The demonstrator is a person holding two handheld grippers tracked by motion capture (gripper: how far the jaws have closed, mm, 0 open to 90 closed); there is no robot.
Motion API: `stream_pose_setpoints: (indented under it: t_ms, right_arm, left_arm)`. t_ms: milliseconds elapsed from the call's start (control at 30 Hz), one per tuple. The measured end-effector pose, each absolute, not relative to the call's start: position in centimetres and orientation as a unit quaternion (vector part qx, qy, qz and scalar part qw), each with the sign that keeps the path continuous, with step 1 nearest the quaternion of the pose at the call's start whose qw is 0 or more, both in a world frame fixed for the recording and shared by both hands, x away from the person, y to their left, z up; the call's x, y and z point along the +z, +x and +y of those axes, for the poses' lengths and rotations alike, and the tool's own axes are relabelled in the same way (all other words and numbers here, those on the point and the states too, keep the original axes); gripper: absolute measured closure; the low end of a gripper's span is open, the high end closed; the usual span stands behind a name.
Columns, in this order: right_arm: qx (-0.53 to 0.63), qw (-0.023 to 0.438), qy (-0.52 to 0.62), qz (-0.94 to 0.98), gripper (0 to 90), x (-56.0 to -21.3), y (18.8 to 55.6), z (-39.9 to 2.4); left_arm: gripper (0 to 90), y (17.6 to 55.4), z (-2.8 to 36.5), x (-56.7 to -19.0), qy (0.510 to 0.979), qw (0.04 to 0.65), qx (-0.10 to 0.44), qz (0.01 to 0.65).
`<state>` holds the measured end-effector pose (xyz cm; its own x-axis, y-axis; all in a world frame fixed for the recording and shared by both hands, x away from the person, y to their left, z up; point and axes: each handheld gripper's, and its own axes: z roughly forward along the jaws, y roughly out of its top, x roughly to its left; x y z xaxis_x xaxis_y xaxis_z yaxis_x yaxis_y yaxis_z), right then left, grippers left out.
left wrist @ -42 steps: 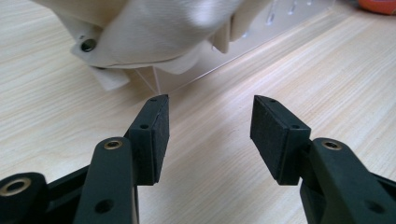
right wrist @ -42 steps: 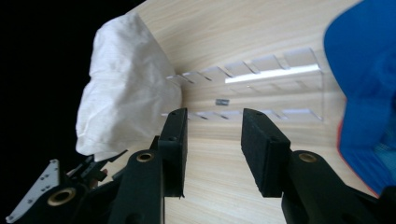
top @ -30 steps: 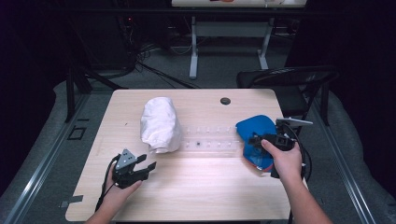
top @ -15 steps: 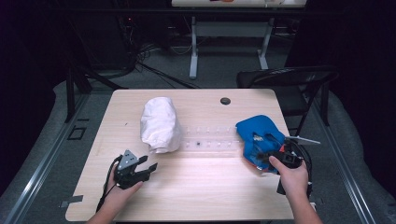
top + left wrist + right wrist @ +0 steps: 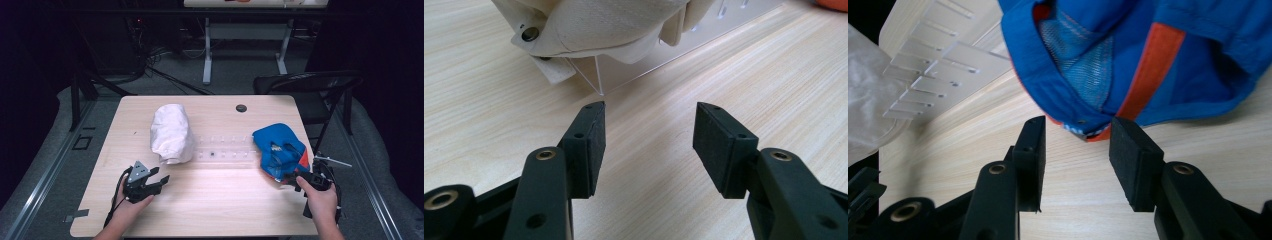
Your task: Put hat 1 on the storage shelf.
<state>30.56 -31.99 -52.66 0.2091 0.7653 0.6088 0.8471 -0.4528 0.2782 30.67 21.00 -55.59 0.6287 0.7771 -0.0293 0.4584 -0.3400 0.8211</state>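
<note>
Dark floor and cables sit behind the light wood table [image 5: 210,200], which takes up the middle of the high view. At the right of that view lies a blue cap [image 5: 278,150] with orange trim, beside a clear plastic rack [image 5: 225,150]. Left of the rack rests a white cap [image 5: 171,132], with one end lying over the rack.

At the lower right, the right gripper [image 5: 1075,137] points at the near edge of the blue cap. Its jaws have just been opening and stand about half open. The cap's edge pokes toward the gap, but the pads do not press on it.

To do this step well, I think the hand should slide in a bit more, so the cap's thick edge sits deep between the pads, and then squeeze slowly. Grabbing only the tip could let it slip.

At the lower left, the left gripper [image 5: 649,125] rests with jaws wide open, holding nothing, near the white cap.
</note>
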Motion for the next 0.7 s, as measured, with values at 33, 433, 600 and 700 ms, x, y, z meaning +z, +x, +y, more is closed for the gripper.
stream_pose_setpoints:
  t_ms: [33, 433, 600, 700]
  right_arm:
    - [-0.355, 0.06, -0.777, -0.515, 58.7, -52.8, 30.5, -32.2]
    - [-0.373, 0.08, -0.79, -0.479, 54.8, -55.2, 30.9, -33.3]
    - [-0.392, 0.075, -0.789, -0.467, 54.7, -55.7, 31.5, -33.2]
    - [-0.385, 0.075, -0.789, -0.472, 59.8, -55.6, 31.7, -33.1]
  left_arm:
    - [47.3, 30.7, 21.0, -55.6, 0.797, 0.424, 0.188, 0.387]
    - [47.3, 30.6, 20.8, -55.7, 0.799, 0.423, 0.188, 0.384]
    - [47.3, 30.7, 20.9, -55.7, 0.799, 0.422, 0.189, 0.384]
    - [47.4, 30.7, 20.9, -55.6, 0.799, 0.422, 0.19, 0.384]
